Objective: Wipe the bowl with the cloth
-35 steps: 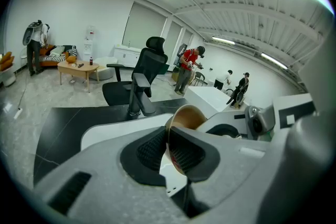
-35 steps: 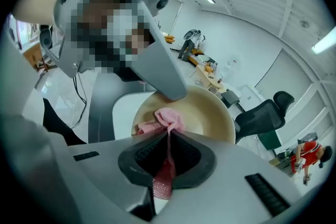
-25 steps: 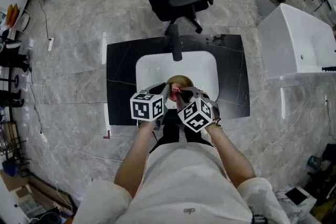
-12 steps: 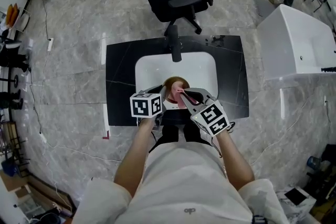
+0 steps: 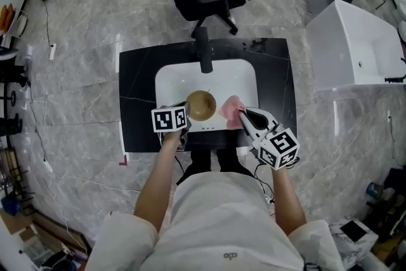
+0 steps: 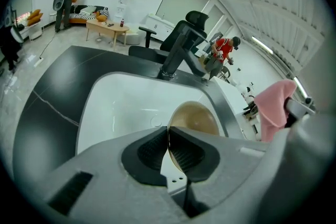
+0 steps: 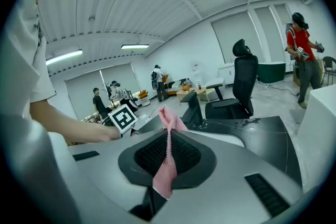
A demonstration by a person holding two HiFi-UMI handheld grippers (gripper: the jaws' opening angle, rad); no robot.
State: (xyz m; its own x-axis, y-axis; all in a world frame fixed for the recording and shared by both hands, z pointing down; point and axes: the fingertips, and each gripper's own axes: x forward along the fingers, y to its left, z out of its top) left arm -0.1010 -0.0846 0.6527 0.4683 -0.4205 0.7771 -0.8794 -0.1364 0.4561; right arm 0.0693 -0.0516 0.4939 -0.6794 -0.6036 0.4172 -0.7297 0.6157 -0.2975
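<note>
left claw point(image 6: 168, 139) pinches bowl point(image 5: 201, 105) rim, bowl in sink point(image 5: 170, 82) toward 6 o'clock | right claw point(image 7: 169, 136) clamps pink cloth point(image 5: 229, 108) at bowl's 3 o'clock, apart | advice: hold bowl steady, sweep cloth round inner wall

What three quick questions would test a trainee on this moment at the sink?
1. True or false: the pink cloth lies inside the round brown bowl.
2. What does the left tool grip? A) the bowl's rim B) the black tap C) nothing
3. Fill in: the right tool is shut on the ____.

Key: 1 false, the cloth is held beside the bowl; 2 A; 3 pink cloth.
</note>
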